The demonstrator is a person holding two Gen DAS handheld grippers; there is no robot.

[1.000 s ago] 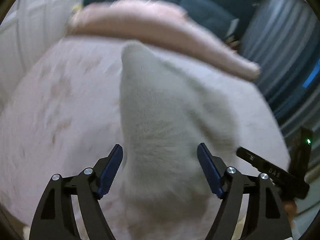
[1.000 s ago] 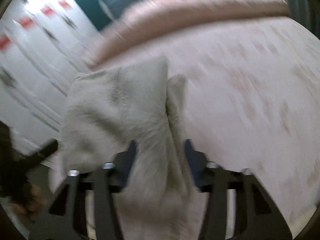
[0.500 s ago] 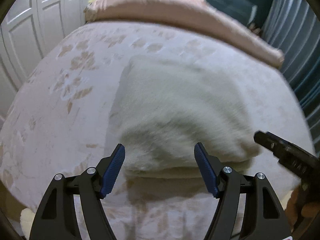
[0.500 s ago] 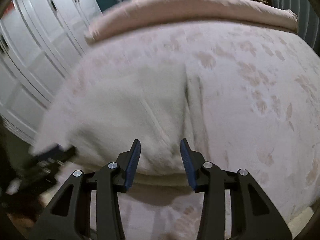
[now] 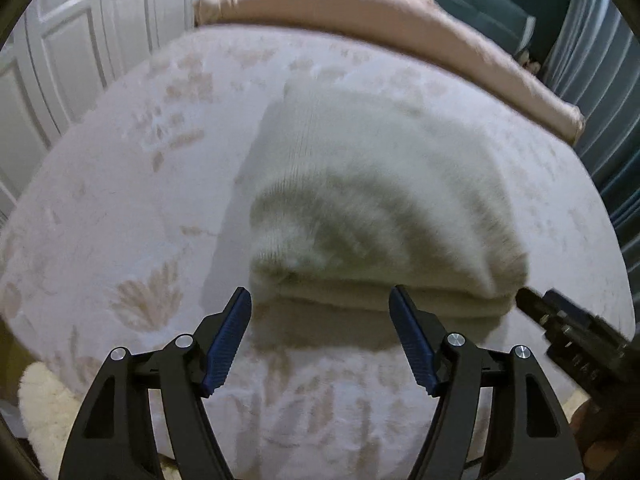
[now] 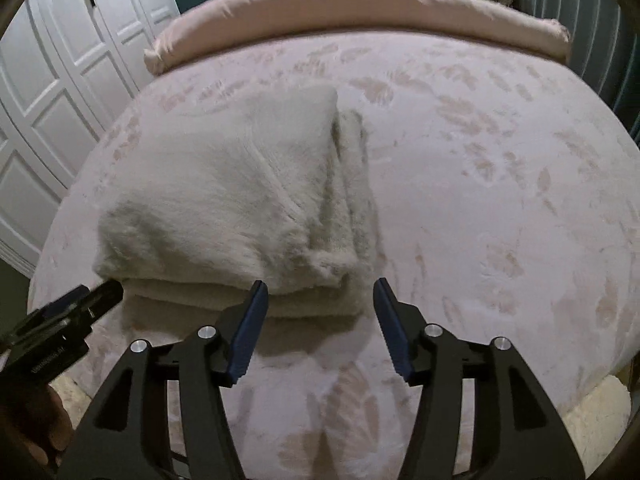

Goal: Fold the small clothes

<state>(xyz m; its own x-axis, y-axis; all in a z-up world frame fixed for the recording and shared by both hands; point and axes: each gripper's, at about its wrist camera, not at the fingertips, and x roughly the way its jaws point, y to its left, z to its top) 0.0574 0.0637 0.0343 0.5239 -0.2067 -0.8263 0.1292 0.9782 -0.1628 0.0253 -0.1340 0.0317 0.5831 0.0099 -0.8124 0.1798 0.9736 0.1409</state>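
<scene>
The cream sweater [image 5: 372, 208] lies folded into a thick stack on the bed [image 5: 120, 216], roughly at the middle of the pale bedspread with its tan leaf print. In the right wrist view the same sweater [image 6: 224, 200] shows several layers at its near edge, with a narrower folded strip running along its right side. The top layer is fuzzy; the fabric is partly blurred in the left wrist view.

The left tool [image 5: 320, 336] stands with its jaws wide apart. Nothing is between them; the near edge of the stack sits just beyond the blue fingertips, and no pad touches it.

The right tool [image 6: 320, 328] also stands apart, less widely than the left. Its jaws have just been opening, and nothing is gripped: the near right corner of the stack lies just ahead of the gap, clear of both pads. The left pad [image 6: 248, 332] overlaps the fold's edge in the view; contact cannot be confirmed.

Each tool appears at the edge of the other's view, beside the stack's near corners.

A rolled pink blanket [image 6: 360, 12] lies across the far end of the bed. White panelled wardrobe doors [image 6: 56, 80] stand to the left
</scene>
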